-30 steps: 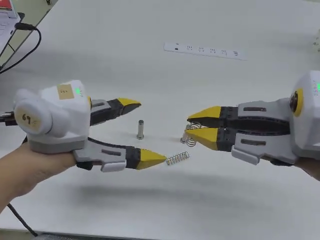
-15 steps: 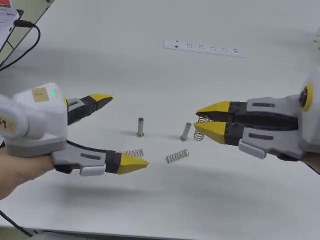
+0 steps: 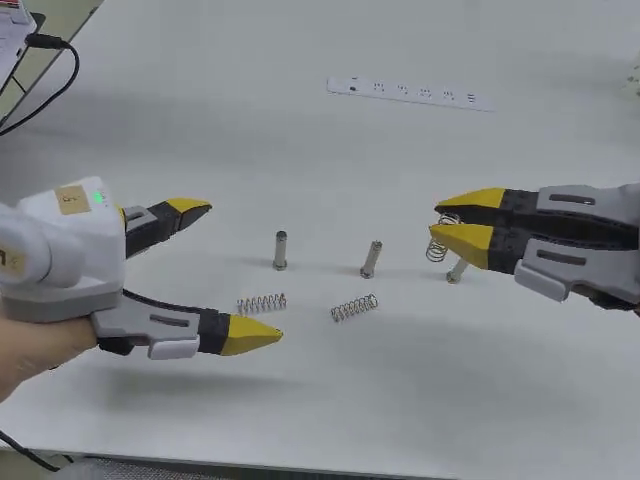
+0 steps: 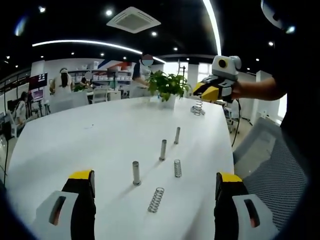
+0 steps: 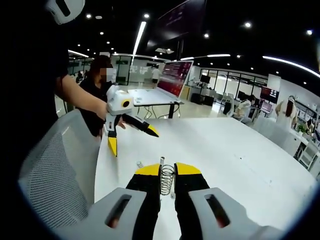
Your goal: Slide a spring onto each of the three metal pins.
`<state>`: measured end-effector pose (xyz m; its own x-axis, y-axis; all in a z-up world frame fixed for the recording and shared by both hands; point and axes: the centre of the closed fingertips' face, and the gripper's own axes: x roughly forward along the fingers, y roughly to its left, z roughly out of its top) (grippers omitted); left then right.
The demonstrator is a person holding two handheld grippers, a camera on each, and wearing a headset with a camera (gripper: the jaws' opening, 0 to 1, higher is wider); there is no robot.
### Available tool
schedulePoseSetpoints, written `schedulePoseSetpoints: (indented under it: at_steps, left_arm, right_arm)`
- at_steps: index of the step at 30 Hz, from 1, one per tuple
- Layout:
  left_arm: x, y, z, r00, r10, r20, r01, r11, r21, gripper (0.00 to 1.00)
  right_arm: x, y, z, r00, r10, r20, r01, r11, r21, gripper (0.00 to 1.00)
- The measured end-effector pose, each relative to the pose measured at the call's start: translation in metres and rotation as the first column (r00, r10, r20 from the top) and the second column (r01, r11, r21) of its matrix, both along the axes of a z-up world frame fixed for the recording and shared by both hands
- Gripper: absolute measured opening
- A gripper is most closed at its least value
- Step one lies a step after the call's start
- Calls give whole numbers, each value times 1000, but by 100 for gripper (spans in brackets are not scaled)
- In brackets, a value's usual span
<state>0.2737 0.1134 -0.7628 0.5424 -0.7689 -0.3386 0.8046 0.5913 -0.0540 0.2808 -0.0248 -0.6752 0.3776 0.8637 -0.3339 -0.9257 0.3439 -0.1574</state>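
- Three metal pins stand upright in a row on the white table [image 3: 300, 400], roughly midway between its near edge and the power strip [image 3: 410, 98]: the first pin [image 3: 280, 250], the middle pin [image 3: 372, 258] and the third pin [image 3: 456, 270]. None carries a spring.
- The held spring [image 3: 438, 245] is pinched in the right gripper [image 3: 441, 226], whose jaws are closed down to the spring's width. It hangs clear of the tabletop, just above and beside the top of the third pin. Whether the two touch cannot be told.
- In the right gripper view the held spring [image 5: 167, 180] stands upright between the yellow tips.
- Two springs lie flat on the near-edge side of the row, apart from each other. The first loose spring [image 3: 262, 303] is in front of the first pin, and the second loose spring [image 3: 355, 308] is in front of the middle pin.
- The left gripper [image 3: 225, 270] hovers toward the table's left edge, jaws spread wide and holding nothing. Its lower tip is near the first loose spring, not touching it.
- A black cable [image 3: 55, 75] curls at the far left corner.
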Motion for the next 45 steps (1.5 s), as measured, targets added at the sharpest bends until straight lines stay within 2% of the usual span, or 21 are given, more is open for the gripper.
schedulePoseSetpoints:
  at_steps: [5,10,20,32,34,39,45]
  left_arm:
    - [1,0,1,1000,4,0,-4,1000,-7,98]
    - [1,-1,1,1000,3,2,-3,1000,1,98]
    - [2,0,1,1000,11,-5,-11,1000,3,98]
    - [-1,3,0,1000,24,-12,-24,1000,10,98]
    - [-2,3,-1,1000,25,-17,-25,1000,10,98]
    - [-3,3,0,999,29,-15,-29,1000,10,98]
    - [-4,5,-4,999,25,-21,-25,999,31,98]
  right_arm:
    - [16,-20,2,997,-75,10,75,997,7,7]
    - [26,-34,-5,992,-124,11,124,992,-18,7]
    - [51,-58,-18,969,-246,-31,247,969,11,7]
    - [64,-67,-35,949,-307,-66,308,951,14,7]
    - [65,-68,-39,944,-318,-84,321,947,22,7]
    - [69,-70,-49,935,-341,-95,344,939,10,7]
    - [71,-72,-58,928,-358,-101,360,933,-2,7]
